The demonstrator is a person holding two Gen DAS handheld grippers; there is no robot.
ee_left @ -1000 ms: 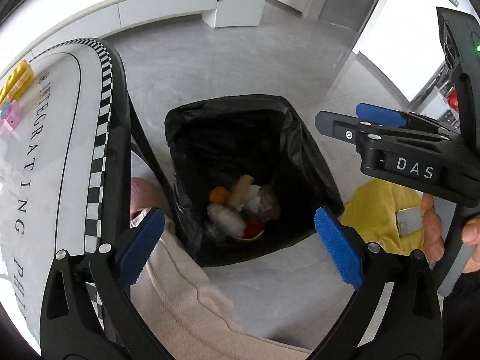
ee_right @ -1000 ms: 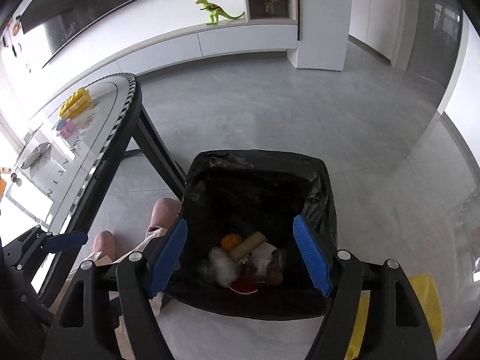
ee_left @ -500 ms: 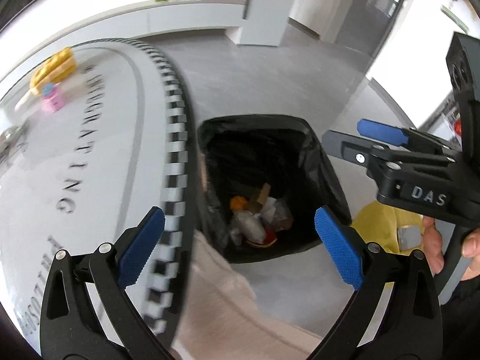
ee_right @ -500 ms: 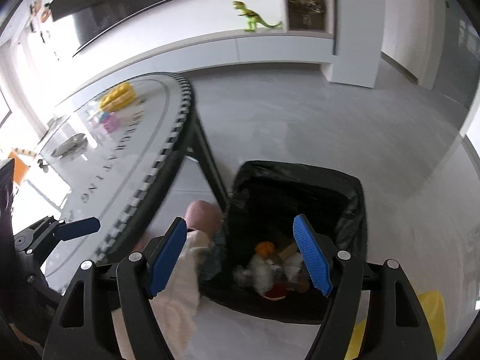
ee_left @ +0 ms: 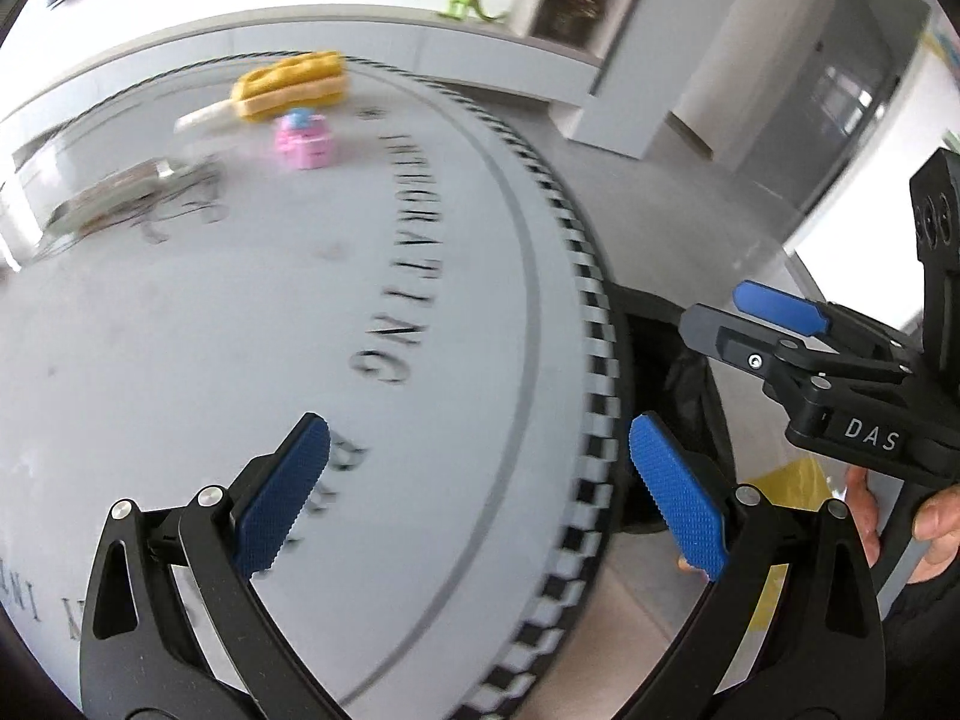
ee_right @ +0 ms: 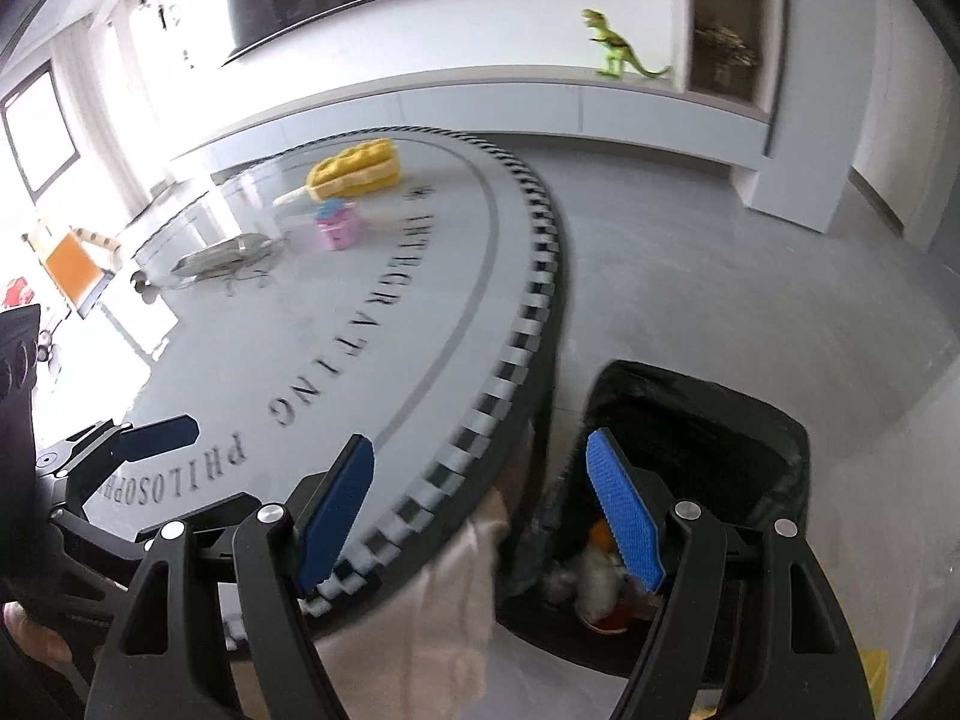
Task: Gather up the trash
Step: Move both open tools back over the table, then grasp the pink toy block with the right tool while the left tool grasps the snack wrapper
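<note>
Both grippers swung from bin (ee_right: 696,450) to table (ee_left: 300,300); left gripper (ee_left: 474,492) & right gripper (ee_right: 480,510) jaws spread, empty. Crinkly wrapper (ee_left: 114,201): prob light, flimsy; pinch mid.

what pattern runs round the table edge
Black-and-white checks on the table edge, clearest in the right wrist view.

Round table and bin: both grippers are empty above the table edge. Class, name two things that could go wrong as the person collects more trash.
1. The pink toy and yellow plush ice lolly sit close together near the clear wrapper-like item; a grab in this blur might take a toy instead.
2. The black-lined bin stands tight against the table rim, so either open gripper, left or right, could clip the edge.
</note>
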